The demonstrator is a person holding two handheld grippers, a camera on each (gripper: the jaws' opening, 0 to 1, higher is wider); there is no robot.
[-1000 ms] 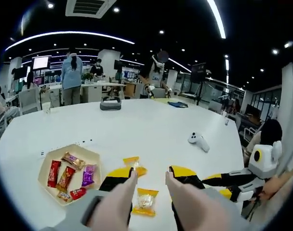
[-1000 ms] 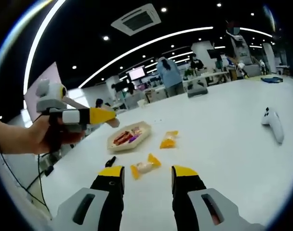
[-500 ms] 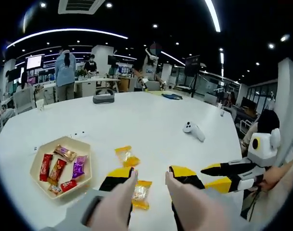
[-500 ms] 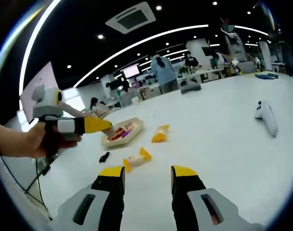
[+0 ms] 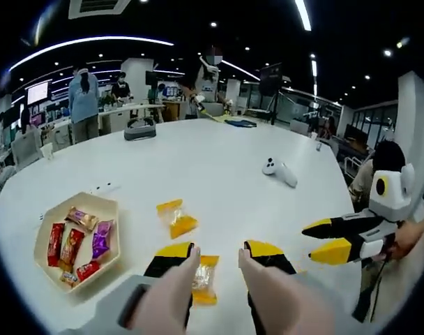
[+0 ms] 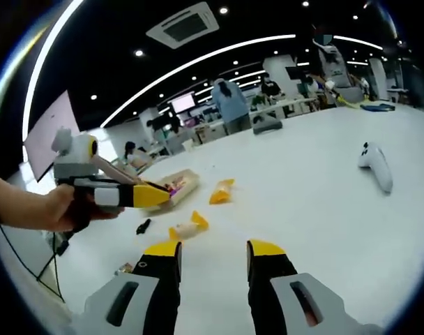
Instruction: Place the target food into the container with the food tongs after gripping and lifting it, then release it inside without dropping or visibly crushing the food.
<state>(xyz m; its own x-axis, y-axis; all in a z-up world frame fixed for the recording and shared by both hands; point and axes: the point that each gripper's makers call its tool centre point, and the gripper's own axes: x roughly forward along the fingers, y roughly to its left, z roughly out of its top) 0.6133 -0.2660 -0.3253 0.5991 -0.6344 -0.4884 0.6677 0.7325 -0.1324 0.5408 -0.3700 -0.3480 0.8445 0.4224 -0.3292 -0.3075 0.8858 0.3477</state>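
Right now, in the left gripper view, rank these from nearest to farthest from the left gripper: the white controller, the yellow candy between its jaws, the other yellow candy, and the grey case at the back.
1. Yellow candy, between the jaws.
2. Other yellow candy, just beyond, slightly left.
3. White controller, mid-table, right.
4. Grey case, far edge, left.

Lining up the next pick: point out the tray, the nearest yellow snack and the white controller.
tray (image 5: 109,209), left gripper view, bare right rim
nearest yellow snack (image 5: 202,278), left gripper view, wrapper middle
white controller (image 5: 279,171), left gripper view, body
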